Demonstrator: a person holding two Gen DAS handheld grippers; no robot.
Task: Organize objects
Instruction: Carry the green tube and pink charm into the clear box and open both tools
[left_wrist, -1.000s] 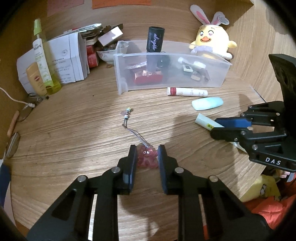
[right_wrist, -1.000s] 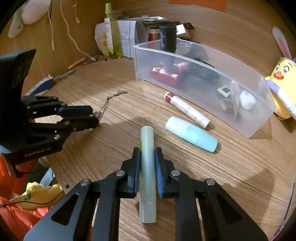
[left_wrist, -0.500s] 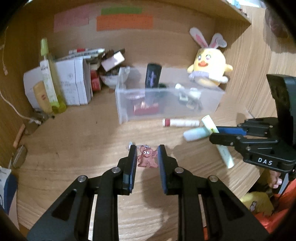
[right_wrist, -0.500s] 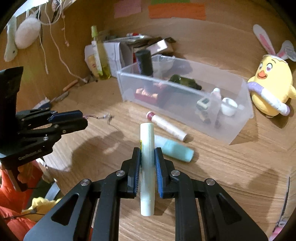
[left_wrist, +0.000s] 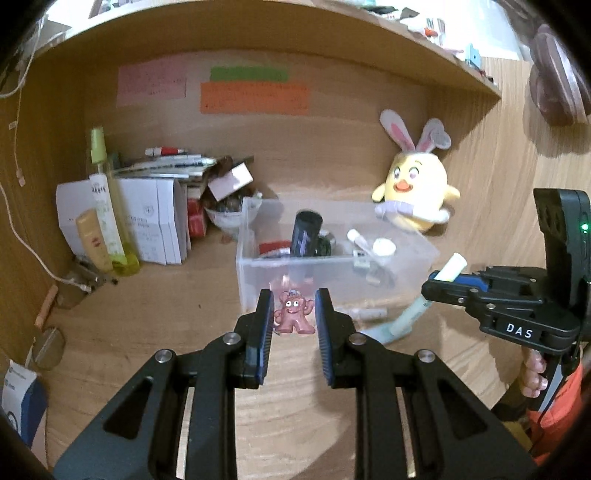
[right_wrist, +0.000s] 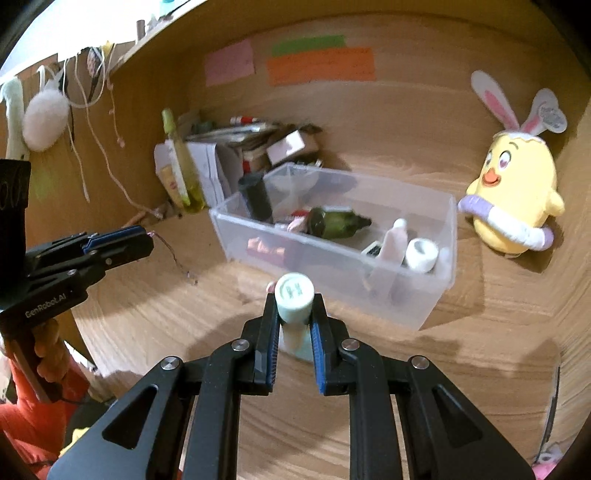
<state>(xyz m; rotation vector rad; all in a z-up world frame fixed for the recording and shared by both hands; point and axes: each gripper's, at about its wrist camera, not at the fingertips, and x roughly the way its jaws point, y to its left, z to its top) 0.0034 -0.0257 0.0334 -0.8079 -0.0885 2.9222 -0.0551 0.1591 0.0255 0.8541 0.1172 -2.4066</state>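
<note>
A yellow chick plush (left_wrist: 413, 192) with bunny ears sits at the back right of the wooden desk (left_wrist: 147, 325), against the wall. Pink (left_wrist: 151, 85), green (left_wrist: 249, 74) and orange (left_wrist: 255, 99) notes are stuck on the back panel. In the back left corner stand a tall yellow-green bottle (left_wrist: 109, 214), a small yellow tube (left_wrist: 92, 240) and white paper boxes (left_wrist: 155, 218) with pens (left_wrist: 166, 151) on top, while a white pompom (right_wrist: 44, 123) and cords (right_wrist: 96, 122) hang on the left wall.
</note>
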